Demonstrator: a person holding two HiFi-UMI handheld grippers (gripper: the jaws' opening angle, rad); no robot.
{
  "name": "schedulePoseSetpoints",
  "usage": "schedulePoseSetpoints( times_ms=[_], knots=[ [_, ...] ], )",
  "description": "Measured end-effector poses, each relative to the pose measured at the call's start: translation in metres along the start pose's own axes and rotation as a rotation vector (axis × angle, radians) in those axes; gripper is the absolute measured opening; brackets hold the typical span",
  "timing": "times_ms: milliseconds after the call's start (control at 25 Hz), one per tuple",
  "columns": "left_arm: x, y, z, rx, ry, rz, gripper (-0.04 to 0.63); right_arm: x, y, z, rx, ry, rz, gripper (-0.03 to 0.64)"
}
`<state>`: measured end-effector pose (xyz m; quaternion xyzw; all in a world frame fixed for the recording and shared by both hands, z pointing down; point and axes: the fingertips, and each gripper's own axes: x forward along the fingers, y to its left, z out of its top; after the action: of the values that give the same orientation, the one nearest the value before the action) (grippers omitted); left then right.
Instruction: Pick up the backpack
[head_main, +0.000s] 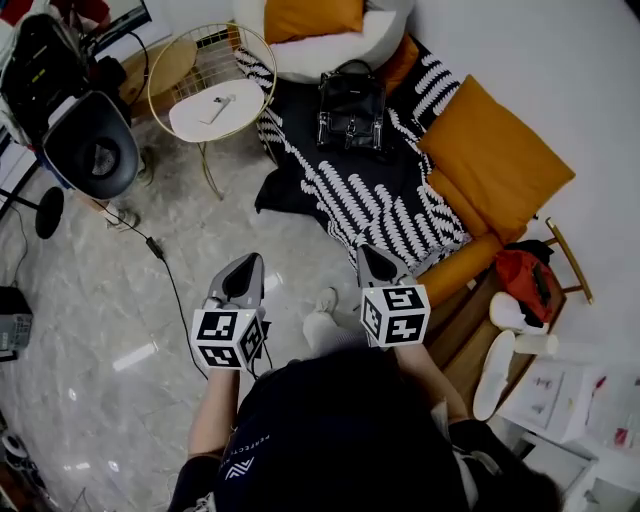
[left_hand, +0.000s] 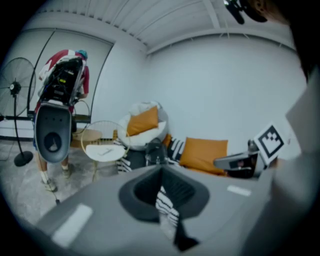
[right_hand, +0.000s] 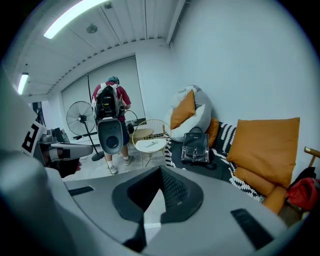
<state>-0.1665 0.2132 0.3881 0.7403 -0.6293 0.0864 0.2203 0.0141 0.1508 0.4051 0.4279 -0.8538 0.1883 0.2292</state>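
While we look down from the head view, both grippers are out in front of us over the marble floor (head_main: 100, 300), well short of the target. The left gripper (head_main: 248, 264) has its 2 fingers pressed together with nothing between them, and its own view confirms it: the jaws meet at the tip and only striped cloth shows beyond. The right gripper (head_main: 368, 252) matches it, fingers closed on nothing, with pale floor showing beyond them in its own view. Each carries its marker cube at the near end.

And there is the backpack (head_main: 350, 108), black, standing upright on the black-and-white striped throw (head_main: 380, 205), just in front of the white beanbag (head_main: 325, 52). It is well apart from both grippers and nothing is touching it. A big orange cushion (head_main: 495, 160) lies on the throw to its right, and a round white side table (head_main: 215, 108) in a gold wire frame stands just to its left. In the right gripper view we also catch a person (right_hand: 110, 100) bent over beside a standing fan (right_hand: 80, 117).
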Motion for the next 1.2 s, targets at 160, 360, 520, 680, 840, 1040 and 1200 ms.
schedulePoseSetpoints(
  times_ms=[160,360,520,680,840,1040,1200],
  knots=[
    [0.041,0.001,0.013,0.002,0.015,-0.017,0.008,0.026,-0.027,0.015,0.016,0.007,-0.011,-0.005],
    [0.084,-0.003,0.025,0.026,0.025,-0.020,0.008,0.052,-0.057,0.026,0.031,0.013,0.009,-0.005],
    [0.111,-0.004,0.034,0.021,0.016,-0.033,0.008,0.065,-0.073,0.033,0.029,0.015,0.009,-0.005],
    [0.136,-0.013,0.041,0.002,0.032,-0.087,0.008,0.074,-0.089,0.040,0.030,0.016,0.007,-0.005],
    [0.157,-0.025,0.047,0.023,0.042,-0.123,0.008,0.075,-0.104,0.047,0.045,0.002,-0.001,-0.005],
    [0.176,-0.030,0.048,0.049,0.061,-0.134,0.008,0.076,-0.115,0.048,0.079,-0.010,-0.004,-0.005],
    [0.194,-0.040,0.049,0.082,0.080,-0.158,0.009,0.078,-0.130,0.045,0.112,-0.014,-0.025,-0.005]
  ],
)
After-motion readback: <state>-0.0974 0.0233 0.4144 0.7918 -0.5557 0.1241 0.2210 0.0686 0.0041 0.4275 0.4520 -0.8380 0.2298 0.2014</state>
